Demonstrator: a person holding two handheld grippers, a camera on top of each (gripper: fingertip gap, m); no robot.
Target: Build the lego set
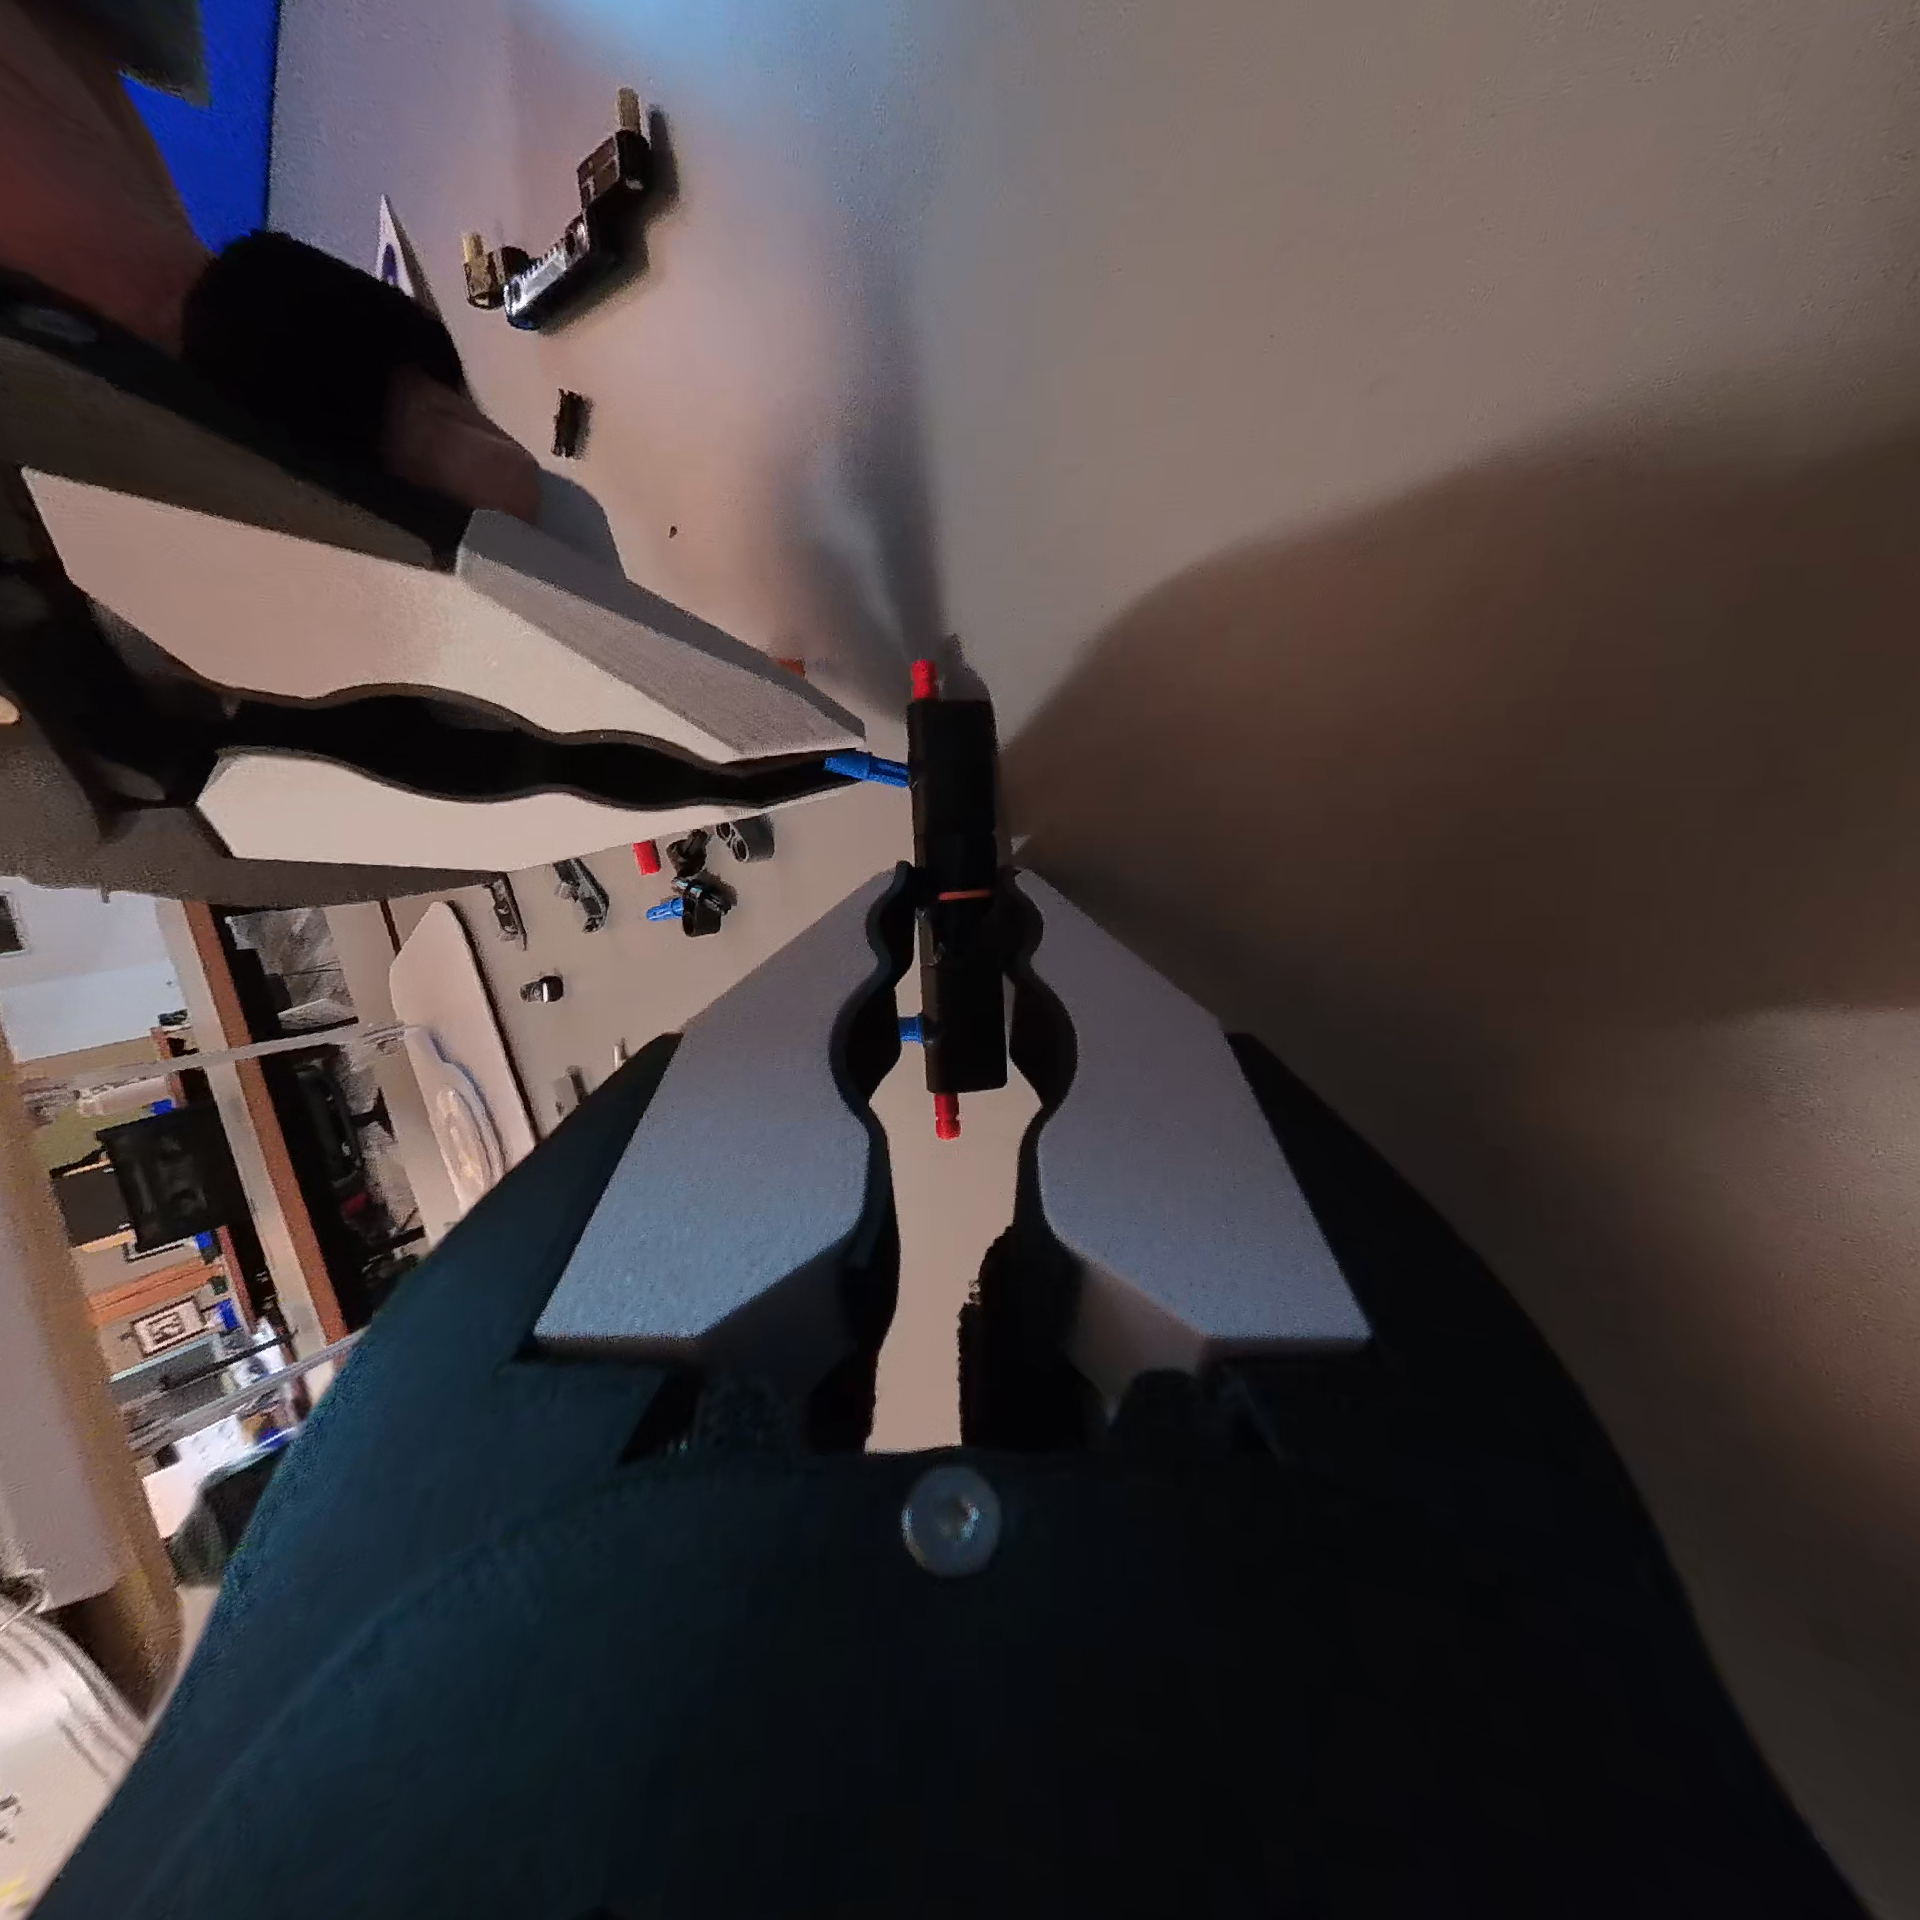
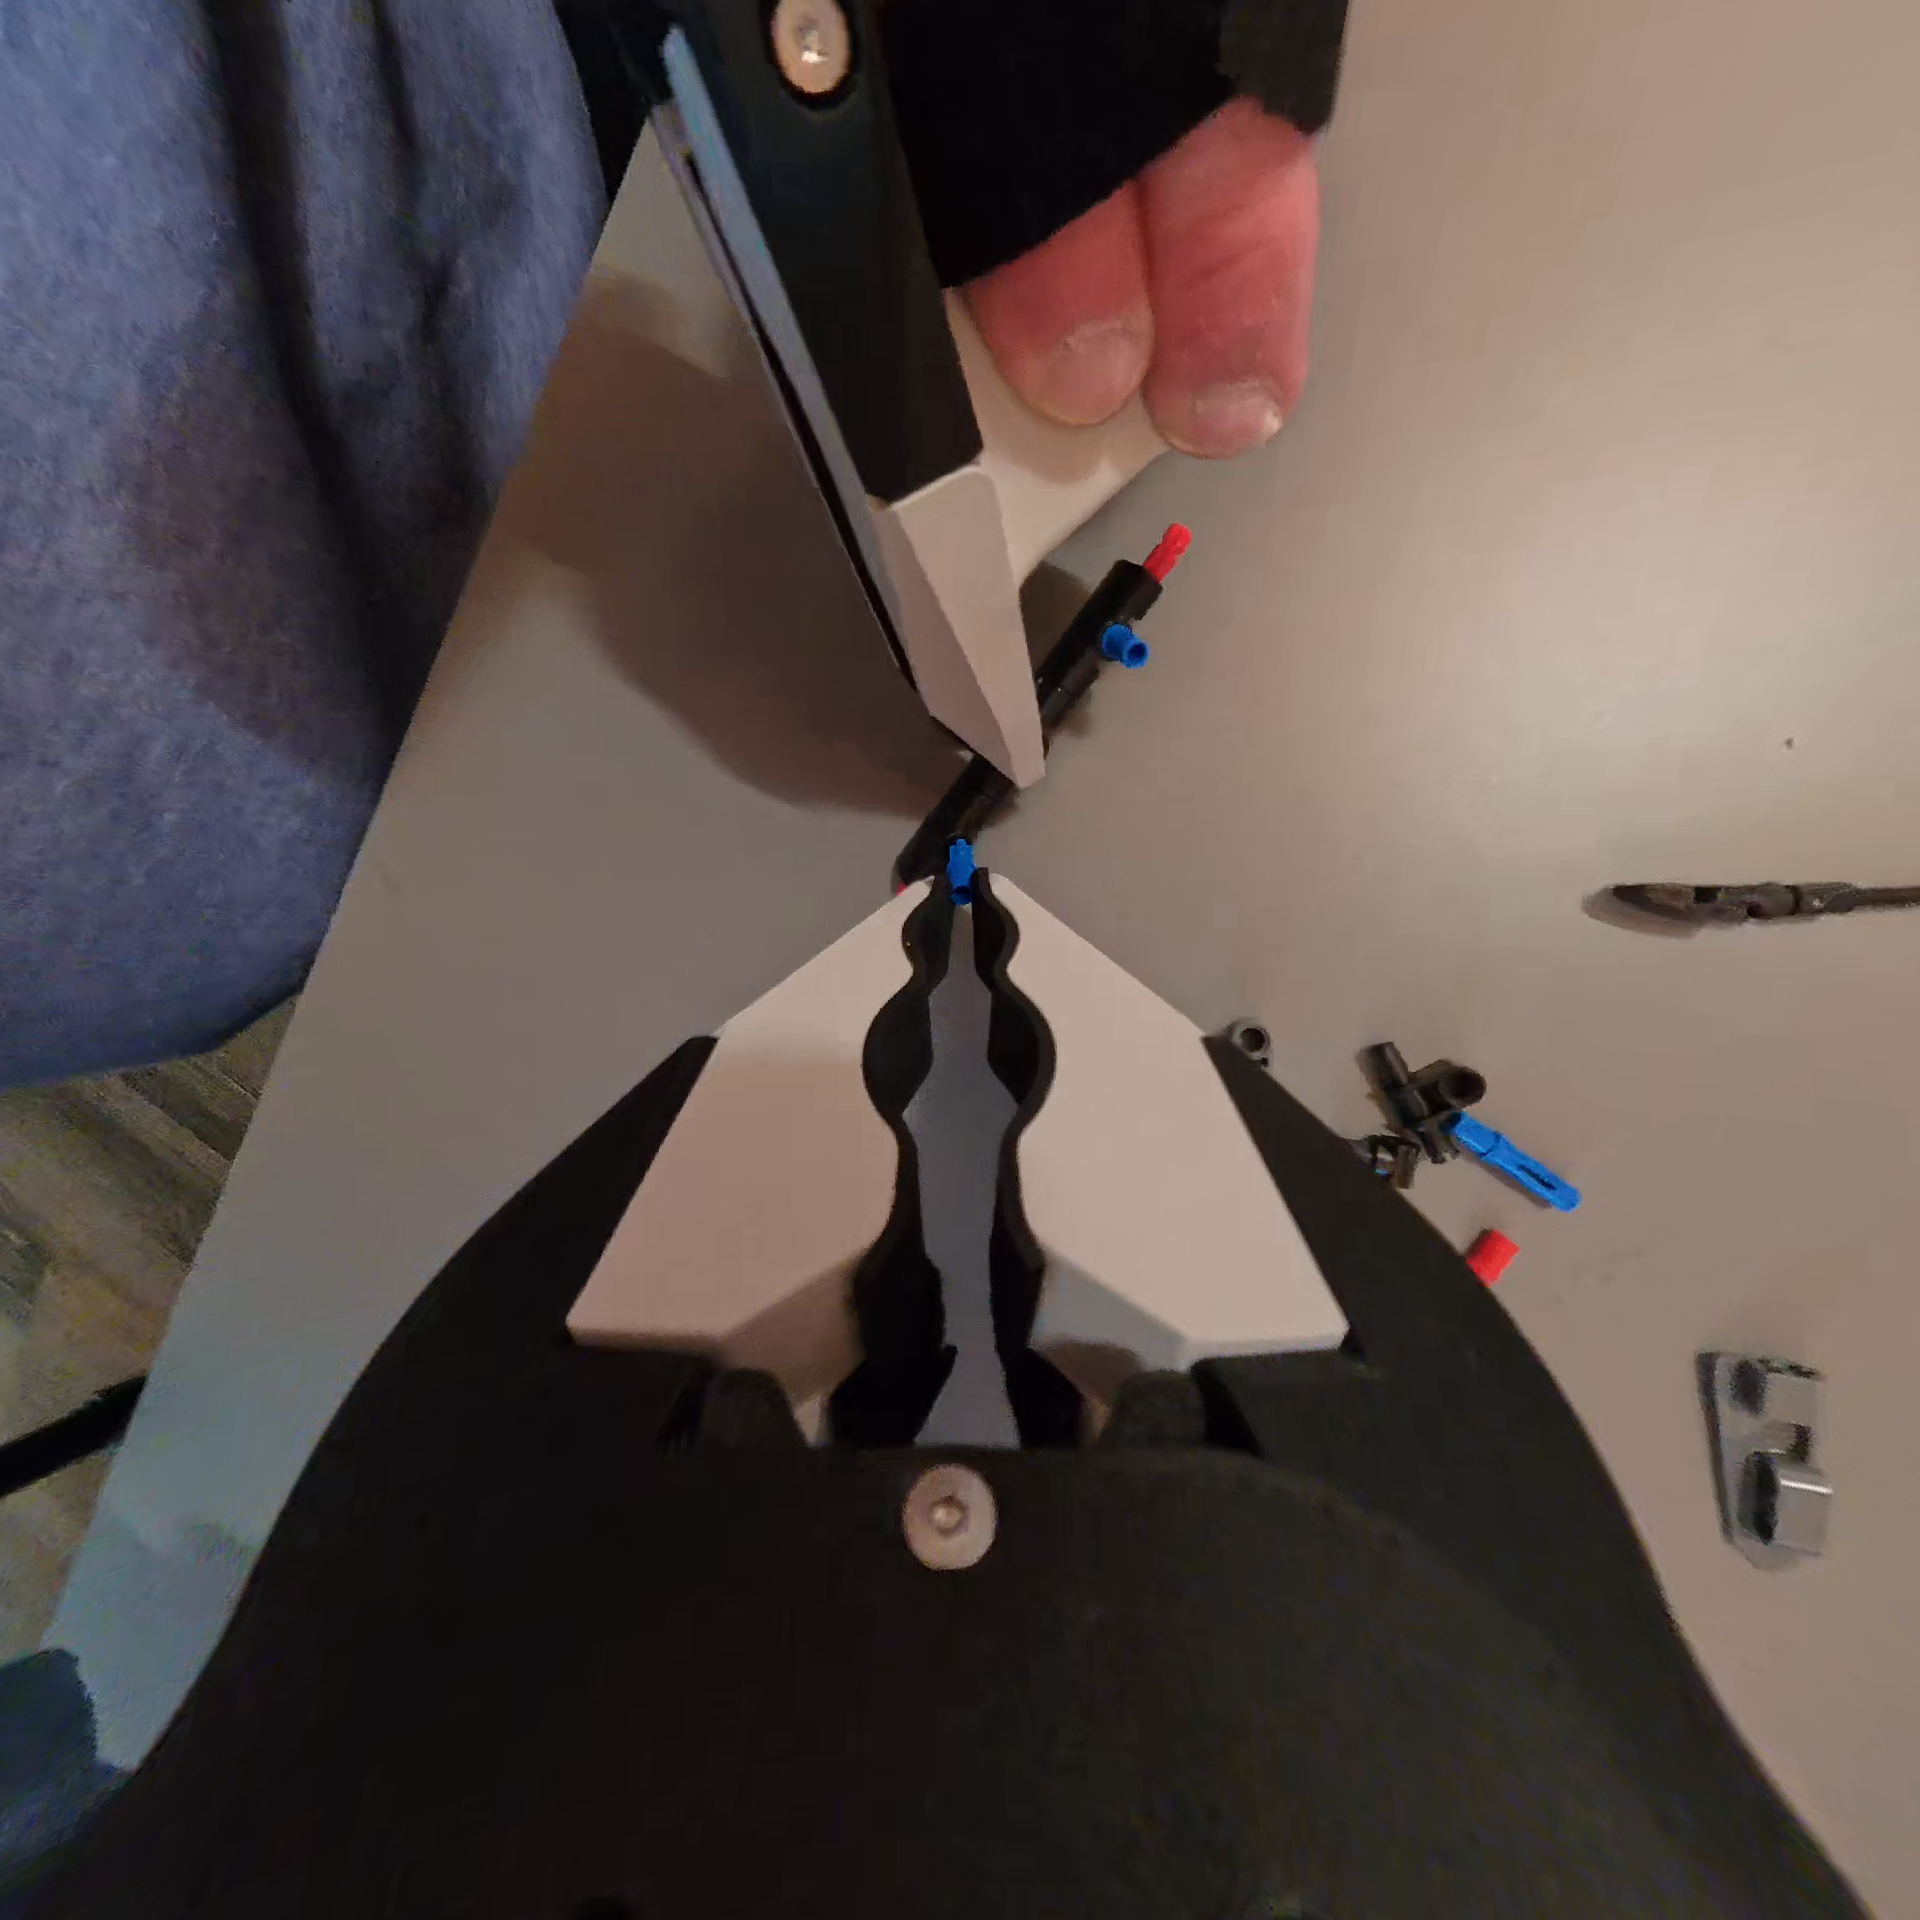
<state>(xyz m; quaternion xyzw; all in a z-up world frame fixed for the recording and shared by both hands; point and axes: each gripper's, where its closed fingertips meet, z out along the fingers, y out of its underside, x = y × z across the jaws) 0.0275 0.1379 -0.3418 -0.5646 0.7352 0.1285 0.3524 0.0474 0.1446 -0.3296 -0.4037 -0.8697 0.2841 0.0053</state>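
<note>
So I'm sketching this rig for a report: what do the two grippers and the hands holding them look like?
Both the left gripper and the right gripper have black bodies with a silver screw, pale grey wedge-shaped fingers and wavy black inner pads. The hand wears a black fingerless glove; fingertips are bare.

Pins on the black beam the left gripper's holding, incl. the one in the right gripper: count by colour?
Red pins: 2, one at each end of the black beam.
Blue pins: 2, one in the beam's side, one pinched by the right gripper against the beam.
Total: 4
</note>
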